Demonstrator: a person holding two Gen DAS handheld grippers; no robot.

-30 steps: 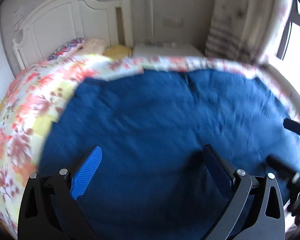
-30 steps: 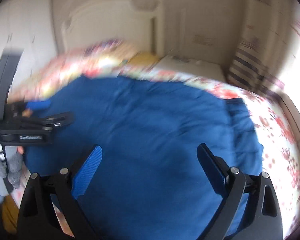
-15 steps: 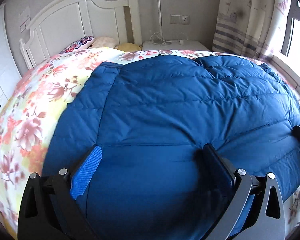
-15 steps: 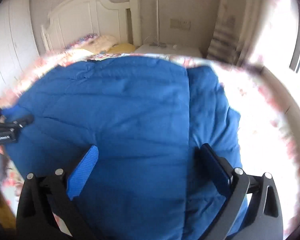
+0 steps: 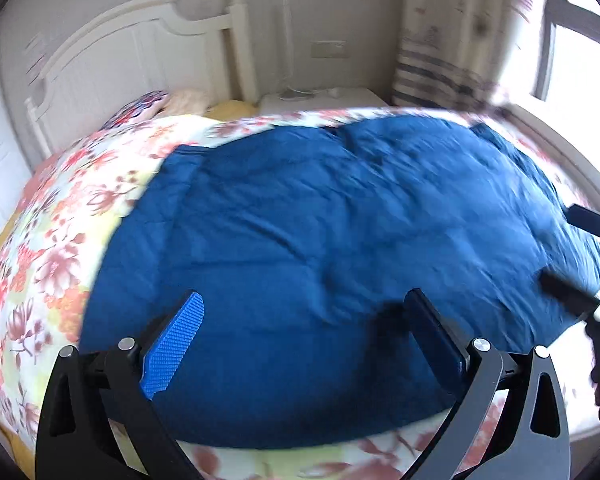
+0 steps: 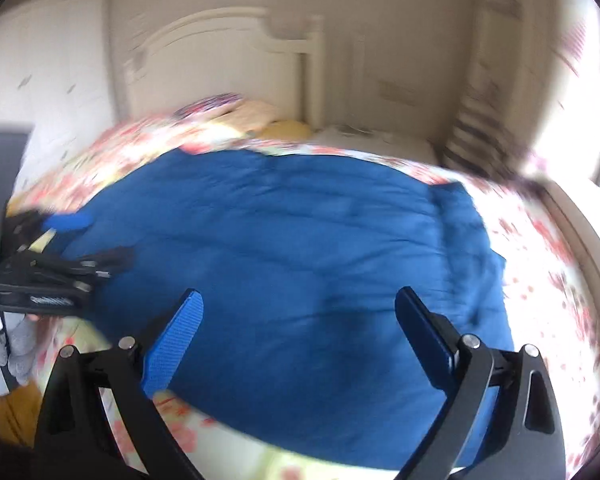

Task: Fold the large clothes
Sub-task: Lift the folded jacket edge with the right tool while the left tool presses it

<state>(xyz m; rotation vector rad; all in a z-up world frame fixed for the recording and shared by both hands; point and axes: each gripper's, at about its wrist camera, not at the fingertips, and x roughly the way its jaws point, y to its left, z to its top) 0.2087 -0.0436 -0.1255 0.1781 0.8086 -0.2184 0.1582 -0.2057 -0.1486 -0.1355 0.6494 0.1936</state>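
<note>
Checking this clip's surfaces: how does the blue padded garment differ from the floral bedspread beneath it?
The blue padded garment is one plain dark colour; the floral bedspread is pale with red and orange flowers. The garment lies on top, covering only the middle; the bedspread shows past it on every side. The garment looks puffy and quilted; the bedspread looks flatter. Both lie spread out.

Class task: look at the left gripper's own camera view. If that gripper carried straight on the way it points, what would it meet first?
Most likely the blue padded garment, which fills the space ahead of the open left gripper; depth is unclear.
</note>
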